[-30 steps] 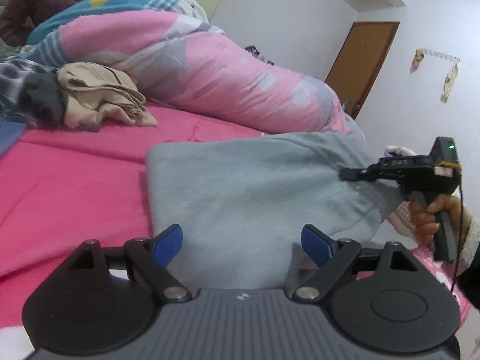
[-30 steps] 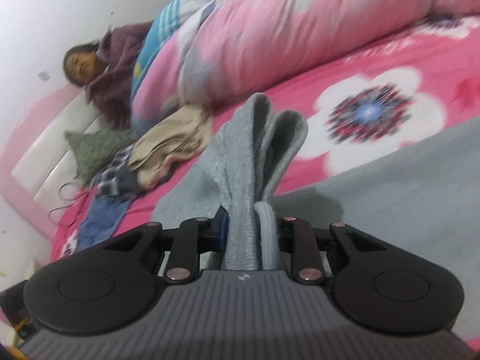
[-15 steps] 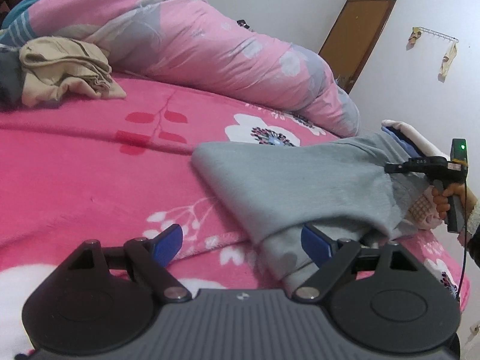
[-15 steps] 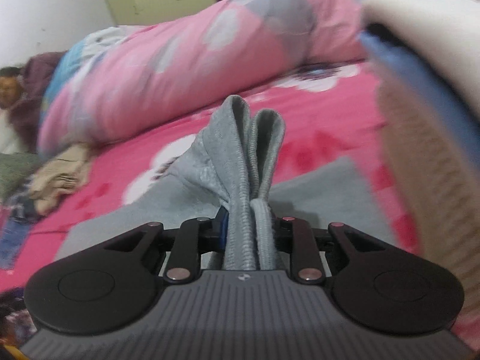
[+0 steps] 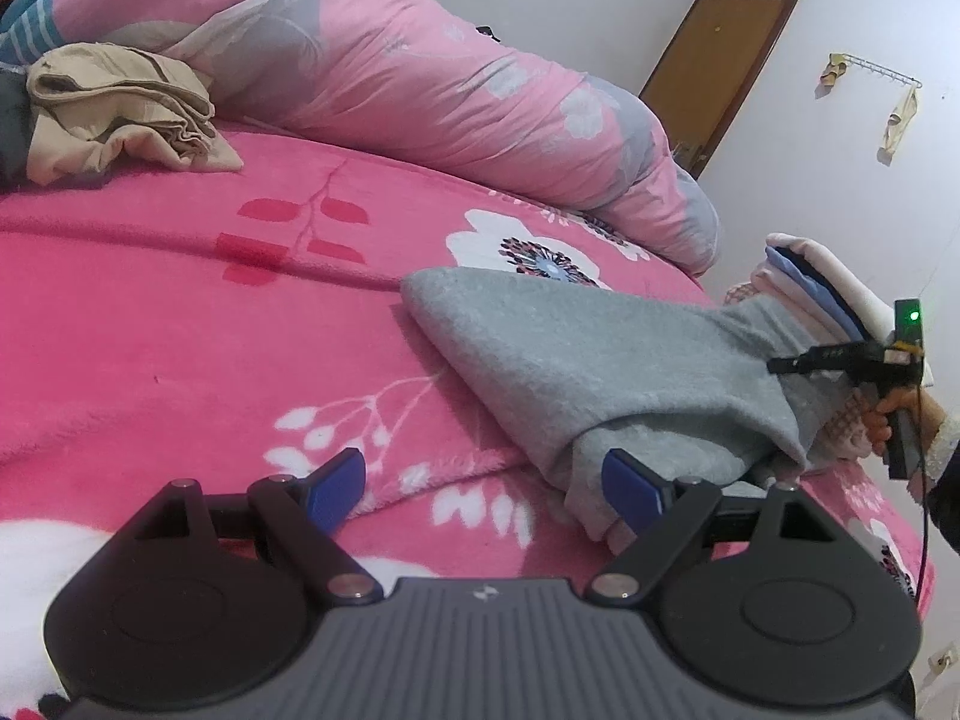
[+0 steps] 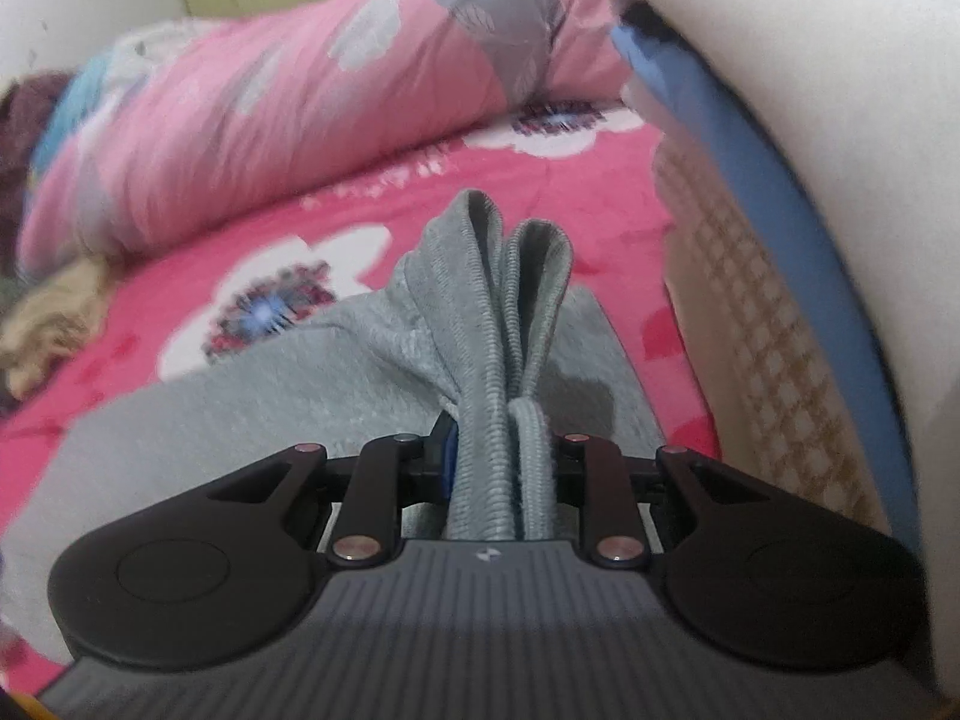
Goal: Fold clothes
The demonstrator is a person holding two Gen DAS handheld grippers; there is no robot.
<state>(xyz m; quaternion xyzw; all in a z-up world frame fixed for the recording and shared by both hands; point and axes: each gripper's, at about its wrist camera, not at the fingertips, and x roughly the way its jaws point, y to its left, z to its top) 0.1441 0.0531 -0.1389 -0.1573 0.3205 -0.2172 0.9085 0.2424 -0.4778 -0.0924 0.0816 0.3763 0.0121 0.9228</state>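
Grey garment [image 5: 588, 354] on pink flowered blanket [image 5: 180, 312].

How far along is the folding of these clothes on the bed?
Partway. Done: a stack of folded clothes sits at the bed's far edge. In hand: the grey garment, doubled over on the pink blanket, its ribbed edge pinched by the right gripper; the left gripper is open, holding nothing. Left: finishing the grey piece, then the rumpled beige garment by the rolled quilt.
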